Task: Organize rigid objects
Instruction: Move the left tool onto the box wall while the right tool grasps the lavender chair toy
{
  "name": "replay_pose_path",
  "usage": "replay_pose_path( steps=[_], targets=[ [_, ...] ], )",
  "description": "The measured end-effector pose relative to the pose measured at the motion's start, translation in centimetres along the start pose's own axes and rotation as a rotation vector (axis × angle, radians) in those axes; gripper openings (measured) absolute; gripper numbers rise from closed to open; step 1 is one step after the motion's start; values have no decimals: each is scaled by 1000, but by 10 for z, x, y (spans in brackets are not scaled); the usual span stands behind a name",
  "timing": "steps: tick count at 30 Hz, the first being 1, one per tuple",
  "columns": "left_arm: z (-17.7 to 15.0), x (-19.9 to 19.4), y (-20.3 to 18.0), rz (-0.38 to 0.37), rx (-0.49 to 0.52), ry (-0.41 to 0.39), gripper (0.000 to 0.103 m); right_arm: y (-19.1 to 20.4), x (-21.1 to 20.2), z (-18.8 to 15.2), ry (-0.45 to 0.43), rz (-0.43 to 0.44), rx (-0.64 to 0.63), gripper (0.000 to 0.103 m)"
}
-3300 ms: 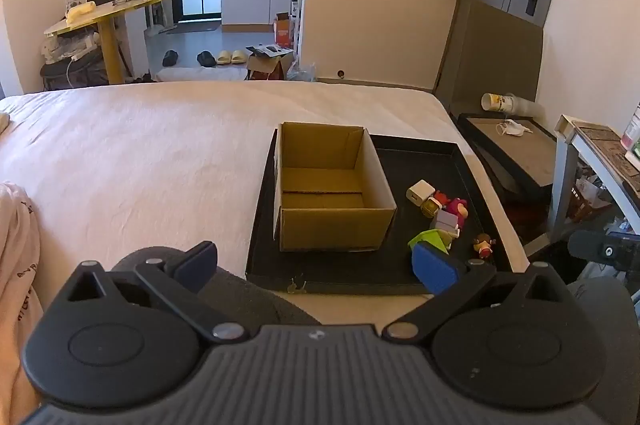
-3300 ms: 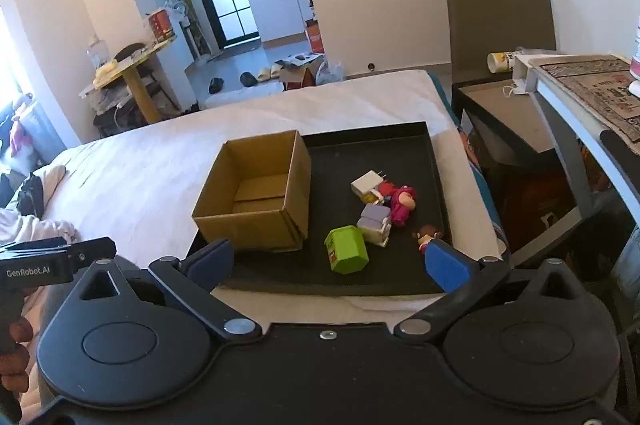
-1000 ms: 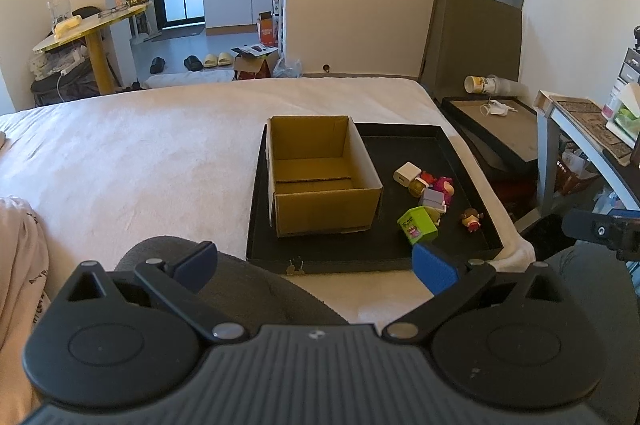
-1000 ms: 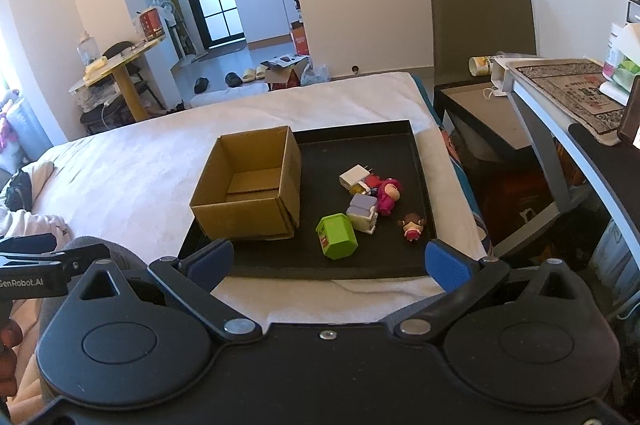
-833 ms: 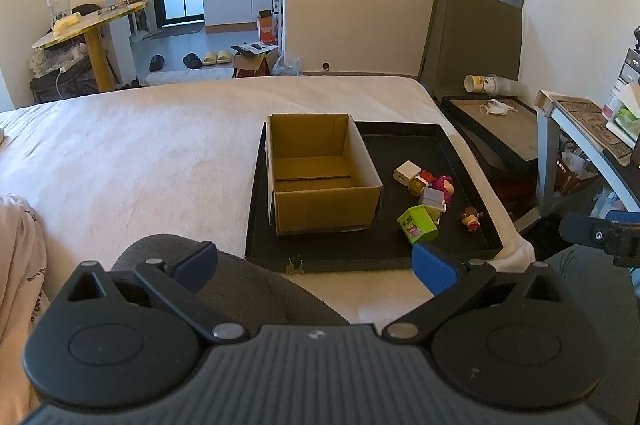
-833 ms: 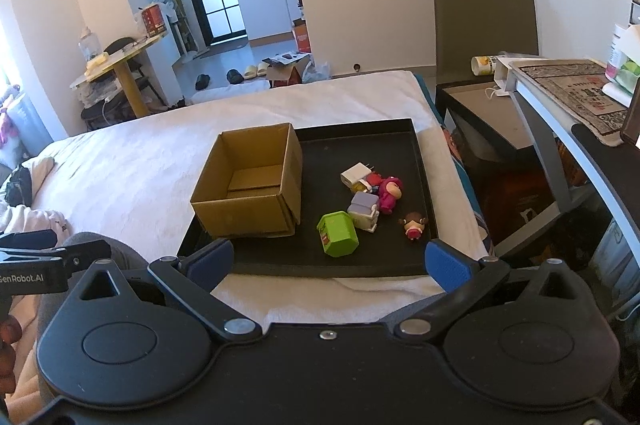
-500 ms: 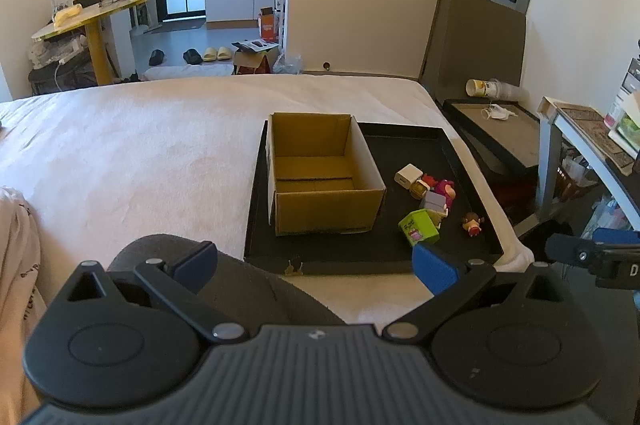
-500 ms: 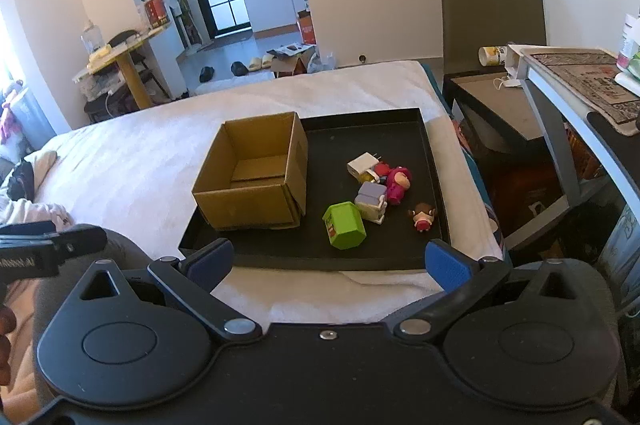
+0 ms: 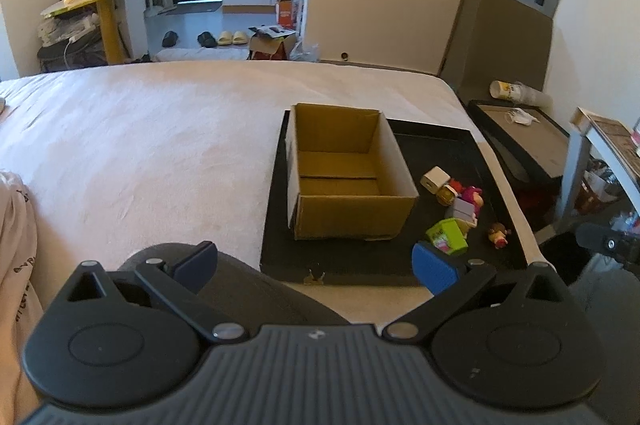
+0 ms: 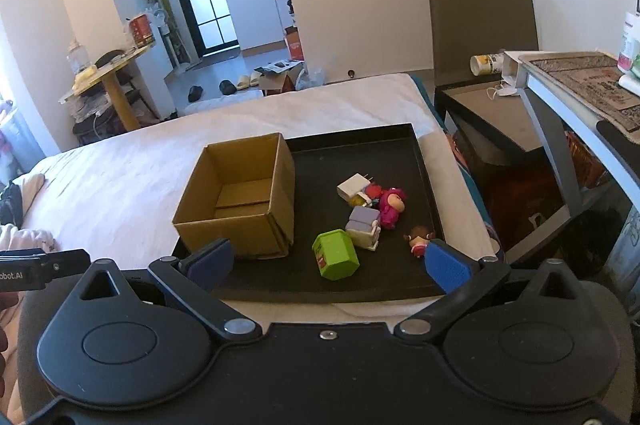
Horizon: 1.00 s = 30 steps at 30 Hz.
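An open, empty cardboard box (image 9: 344,173) (image 10: 244,197) stands on the left part of a black tray (image 9: 452,149) (image 10: 360,153) on the bed. To its right on the tray lie small toys: a green block (image 9: 447,236) (image 10: 336,253), a white charger (image 9: 435,179) (image 10: 354,186), a pink figure (image 10: 390,207), a lilac-and-white block (image 10: 364,227) and a small doll (image 9: 498,235) (image 10: 418,239). My left gripper (image 9: 314,263) is open and empty, short of the tray's near edge. My right gripper (image 10: 326,263) is open and empty, just before the tray's near edge.
The tray lies on a white bed sheet (image 9: 160,145). A dark side table (image 10: 492,117) and a grey desk (image 10: 568,81) stand to the right of the bed. A paper cup (image 10: 486,63) lies on its side there. Clothing (image 9: 16,245) lies at the left.
Both grippers have moved closer to the tray and box. Both stay open and empty. The toys have not moved.
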<state>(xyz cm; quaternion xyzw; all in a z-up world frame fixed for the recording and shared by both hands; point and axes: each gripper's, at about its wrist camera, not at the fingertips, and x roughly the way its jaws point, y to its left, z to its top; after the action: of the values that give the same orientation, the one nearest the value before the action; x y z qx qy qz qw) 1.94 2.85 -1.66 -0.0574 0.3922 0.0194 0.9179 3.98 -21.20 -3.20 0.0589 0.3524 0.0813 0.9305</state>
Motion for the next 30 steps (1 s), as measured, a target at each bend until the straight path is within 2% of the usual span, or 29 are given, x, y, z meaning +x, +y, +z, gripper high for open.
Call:
replay_pose_path(
  steps=[5,8,14,19,21,24,30],
  targets=[
    [7,15,6,35,-15,10,103,-8,17,2,8,-5,26,103],
    [10,26,10,15,-48,16,103,-12,27,3,14,-12,33,103],
    [20,50,10,23,-56,43,101,-23,45,5,26,-21,63,102],
    [29,65,11,30,-57,41,100,-36,62,6,39,-30,110,91],
    [32,71,14,32,-68,45,95,-42,70,7,45,-36,133,88],
    [38,79,16,29,-78,61,87,-48,82,8,66,-18,154,78],
    [46,101,18,34,-96,103,73,-58,99,14,93,-4,189,74]
  ],
)
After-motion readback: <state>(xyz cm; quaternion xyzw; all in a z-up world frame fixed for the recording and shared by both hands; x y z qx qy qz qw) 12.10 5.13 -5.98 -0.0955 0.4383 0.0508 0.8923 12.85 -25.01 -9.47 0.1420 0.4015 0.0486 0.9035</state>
